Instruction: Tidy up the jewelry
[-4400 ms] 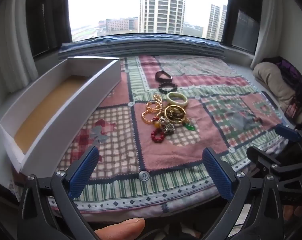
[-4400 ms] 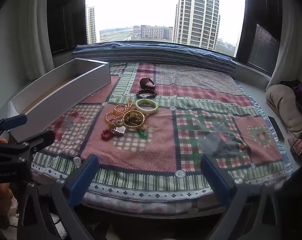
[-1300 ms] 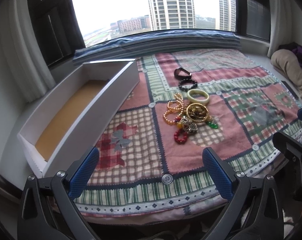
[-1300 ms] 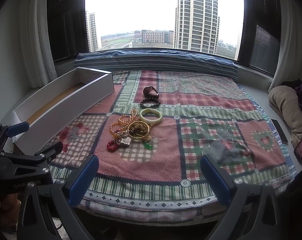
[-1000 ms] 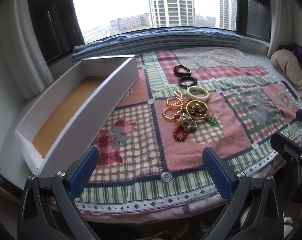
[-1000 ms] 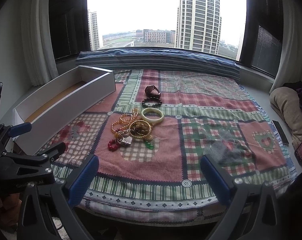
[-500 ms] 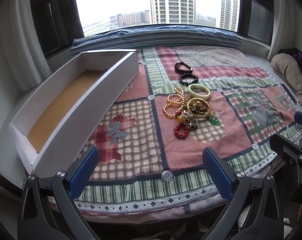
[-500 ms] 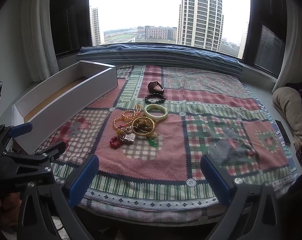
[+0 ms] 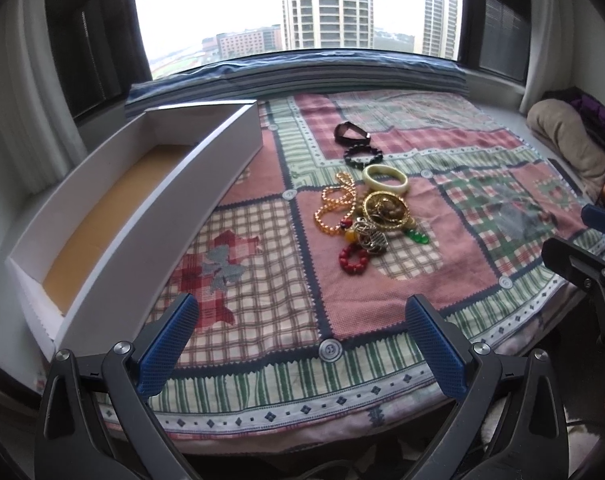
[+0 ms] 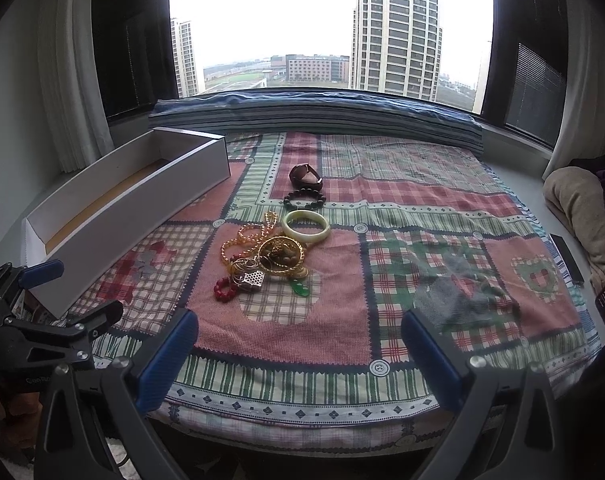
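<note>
- There was one long white box (image 9: 206, 168) with a tan floor.
- One patchwork cloth (image 9: 442, 264) covered the surface.
- Five bracelets were separable: one dark brown (image 9: 351, 134), one black beaded (image 9: 362, 156), one pale jade bangle (image 9: 384, 178), one gold bangle (image 9: 385, 208), one red beaded (image 9: 353, 258).
- One amber bead strand (image 9: 334, 208) lay there.
- One green pendant (image 9: 416, 237) showed.
- The silver tangle (image 9: 371, 236) could not be counted.

On the patchwork quilt (image 9: 442, 248) before you, the jewelry pile (image 9: 366, 216) lies centre; the long white cardboard box (image 9: 142, 216) sits to its left.
</note>
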Demonstrator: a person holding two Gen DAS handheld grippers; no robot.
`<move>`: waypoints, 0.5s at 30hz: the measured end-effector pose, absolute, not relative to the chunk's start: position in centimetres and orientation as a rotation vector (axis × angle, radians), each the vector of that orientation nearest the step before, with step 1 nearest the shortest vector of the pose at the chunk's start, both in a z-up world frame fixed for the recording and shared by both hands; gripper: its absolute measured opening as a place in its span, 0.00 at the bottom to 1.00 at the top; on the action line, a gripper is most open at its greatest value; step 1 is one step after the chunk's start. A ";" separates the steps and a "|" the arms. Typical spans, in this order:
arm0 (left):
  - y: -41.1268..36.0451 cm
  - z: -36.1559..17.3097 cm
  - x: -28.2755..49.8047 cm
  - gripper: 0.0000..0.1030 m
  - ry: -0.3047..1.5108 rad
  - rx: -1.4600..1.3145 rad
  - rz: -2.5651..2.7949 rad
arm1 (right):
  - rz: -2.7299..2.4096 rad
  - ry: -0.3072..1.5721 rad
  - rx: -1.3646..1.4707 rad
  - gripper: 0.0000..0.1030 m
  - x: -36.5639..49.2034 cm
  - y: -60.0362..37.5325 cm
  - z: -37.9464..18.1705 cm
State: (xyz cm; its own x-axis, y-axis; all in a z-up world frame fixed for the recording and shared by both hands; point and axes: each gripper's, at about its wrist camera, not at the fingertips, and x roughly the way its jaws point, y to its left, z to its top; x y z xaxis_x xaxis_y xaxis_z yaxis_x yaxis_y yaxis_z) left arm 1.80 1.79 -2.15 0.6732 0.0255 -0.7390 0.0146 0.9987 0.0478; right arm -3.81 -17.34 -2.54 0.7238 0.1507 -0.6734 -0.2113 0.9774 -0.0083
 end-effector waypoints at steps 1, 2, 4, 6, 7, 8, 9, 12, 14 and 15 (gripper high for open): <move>1.7 -2.2 2.0 1.00 0.835 0.056 -0.006 | 0.199 0.735 -0.084 1.00 -3.7 -17.5 -2.6; 1.5 -2.3 2.2 1.00 0.840 0.061 -0.017 | 0.198 0.735 -0.083 1.00 -3.8 -17.6 -2.6; 1.4 -2.4 2.6 1.00 0.848 0.061 -0.028 | 0.195 0.740 -0.076 1.00 -3.7 -17.9 -2.8; 1.4 -2.7 3.0 1.00 0.862 0.046 -0.043 | 0.193 0.748 -0.066 1.00 -3.5 -18.3 -3.1; 1.5 -2.9 3.3 1.00 0.870 0.036 -0.049 | 0.193 0.752 -0.062 1.00 -3.5 -18.4 -3.2; 1.5 -3.1 3.7 1.00 0.880 0.026 -0.054 | 0.192 0.756 -0.058 1.00 -3.4 -18.6 -3.3; 1.6 -3.3 4.1 1.00 0.890 0.015 -0.063 | 0.191 0.760 -0.056 1.00 -3.4 -18.8 -3.5; 1.5 -4.1 5.6 1.00 0.920 -0.011 -0.096 | 0.186 0.770 -0.045 1.00 -3.2 -19.3 -3.9; 1.0 -4.6 6.9 1.00 0.930 -0.020 -0.127 | 0.182 0.775 -0.038 1.00 -3.1 -19.8 -4.2; 0.7 -5.0 7.6 0.99 0.936 -0.024 -0.145 | 0.180 0.778 -0.033 1.00 -3.0 -19.9 -4.4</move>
State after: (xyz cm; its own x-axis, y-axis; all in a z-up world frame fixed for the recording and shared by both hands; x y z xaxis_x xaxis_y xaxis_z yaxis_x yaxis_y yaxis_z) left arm 7.62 0.70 -4.95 0.5842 -0.1344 -0.8004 0.1136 0.9900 -0.0833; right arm -2.99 -19.94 -4.39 0.6977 0.1491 -0.7007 -0.1736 0.9841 0.0365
